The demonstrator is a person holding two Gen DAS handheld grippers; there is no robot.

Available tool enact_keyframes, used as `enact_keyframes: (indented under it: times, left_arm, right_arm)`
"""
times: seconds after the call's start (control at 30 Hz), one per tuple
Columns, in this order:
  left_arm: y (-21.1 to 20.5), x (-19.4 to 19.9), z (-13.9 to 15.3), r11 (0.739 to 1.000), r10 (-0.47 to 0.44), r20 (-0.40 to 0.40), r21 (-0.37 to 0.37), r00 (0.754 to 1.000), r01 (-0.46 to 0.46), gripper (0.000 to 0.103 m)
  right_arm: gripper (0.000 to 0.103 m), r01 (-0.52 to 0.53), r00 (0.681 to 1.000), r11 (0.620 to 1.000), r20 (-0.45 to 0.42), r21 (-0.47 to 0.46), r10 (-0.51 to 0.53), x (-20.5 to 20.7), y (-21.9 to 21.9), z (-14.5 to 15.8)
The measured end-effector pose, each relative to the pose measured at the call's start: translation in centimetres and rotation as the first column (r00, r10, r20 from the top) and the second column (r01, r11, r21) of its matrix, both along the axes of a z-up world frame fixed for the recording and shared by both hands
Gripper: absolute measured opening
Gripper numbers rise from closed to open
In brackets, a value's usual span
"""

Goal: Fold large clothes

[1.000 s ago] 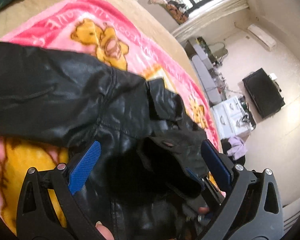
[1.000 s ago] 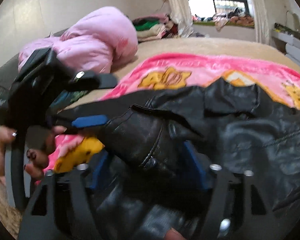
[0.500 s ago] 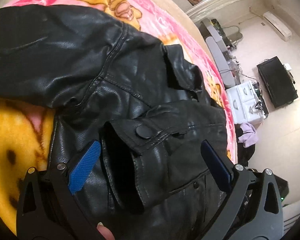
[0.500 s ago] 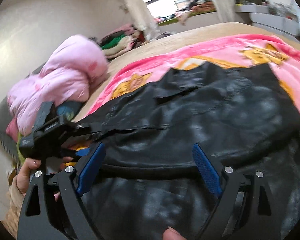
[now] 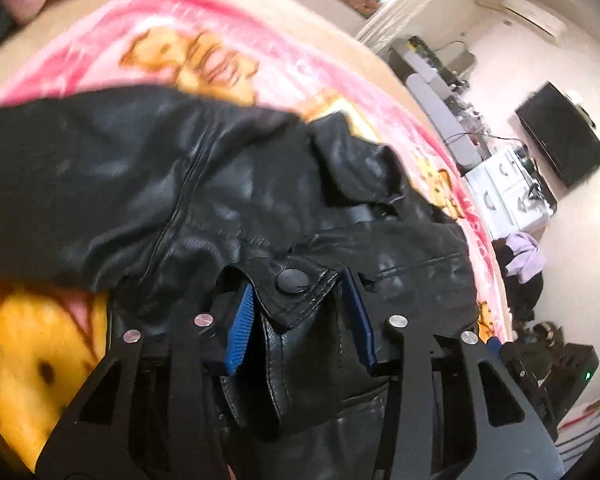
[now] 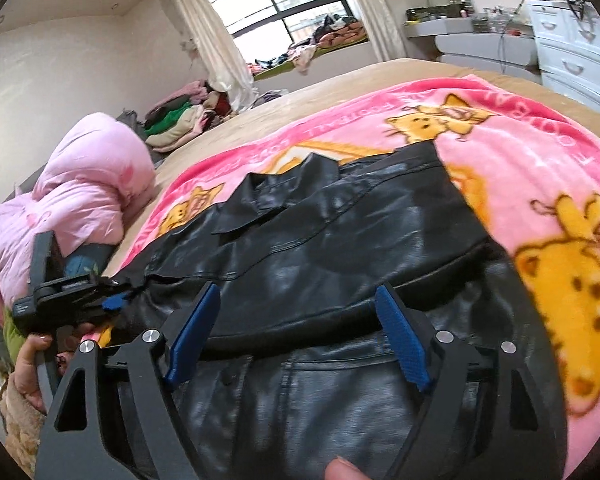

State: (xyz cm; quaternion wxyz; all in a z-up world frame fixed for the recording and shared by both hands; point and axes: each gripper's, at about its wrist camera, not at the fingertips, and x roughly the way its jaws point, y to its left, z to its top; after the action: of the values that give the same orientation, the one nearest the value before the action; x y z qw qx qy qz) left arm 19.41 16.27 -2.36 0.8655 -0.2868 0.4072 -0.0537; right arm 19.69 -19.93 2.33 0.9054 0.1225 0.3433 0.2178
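Observation:
A black leather jacket lies spread on a pink cartoon blanket on the bed. In the left wrist view the jacket fills the middle. My left gripper is closed on the snap-button cuff of a sleeve folded over the jacket body. It also shows in the right wrist view at the jacket's left edge. My right gripper is open and empty, its jaws wide apart just above a folded edge of the jacket.
A pink duvet is bunched at the bed's left side, with stacked clothes behind it. White drawers and a shelf stand beyond the bed's far right. A television hangs on the wall.
My left gripper has closed onto the sleeve cuff; it was wide open before. My right gripper has drawn back and stays open; the jacket lies flatter.

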Motion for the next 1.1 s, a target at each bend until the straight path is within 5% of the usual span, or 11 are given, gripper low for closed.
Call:
enact_keyframes:
  times: [0.17, 0.37, 0.7, 0.97, 1.1]
  left_arm:
    - [-0.8, -0.1, 4.9, 0.997, -0.027, 0.145, 0.074, 0.989, 0.016, 0.030]
    - [-0.5, -1.7, 9.7, 0.994, -0.070, 0.324, 0.098, 0.943, 0.041, 0.030]
    - [1.3, 1.4, 4.0, 0.996, -0.020, 0.187, 0.089, 0.982, 0.003, 0.030]
    - [1.5, 1.3, 3.0, 0.989, -0.017, 0.172, 0.145, 0.985, -0.008, 0.030]
    - [1.7, 1.8, 2.2, 0.989, -0.005, 0.136, 0.146, 0.991, -0.015, 0.030]
  right_arm:
    - [0.076, 0.056, 0.998, 0.998, 0.010, 0.008, -0.056, 0.5, -2.4, 0.6]
    - [0.076, 0.088, 0.993, 0.996, 0.085, -0.027, -0.085, 2.4, -4.1, 3.3]
    - [0.076, 0.125, 0.990, 0.989, 0.084, -0.085, -0.118, 8.7, -5.1, 4.6]
    - [0.076, 0.102, 0.992, 0.980, -0.056, -0.171, -0.113, 14.5, -4.1, 0.9]
    - [0.073, 0.108, 0.993, 0.973, -0.020, -0.205, -0.114, 15.0, -3.1, 0.6]
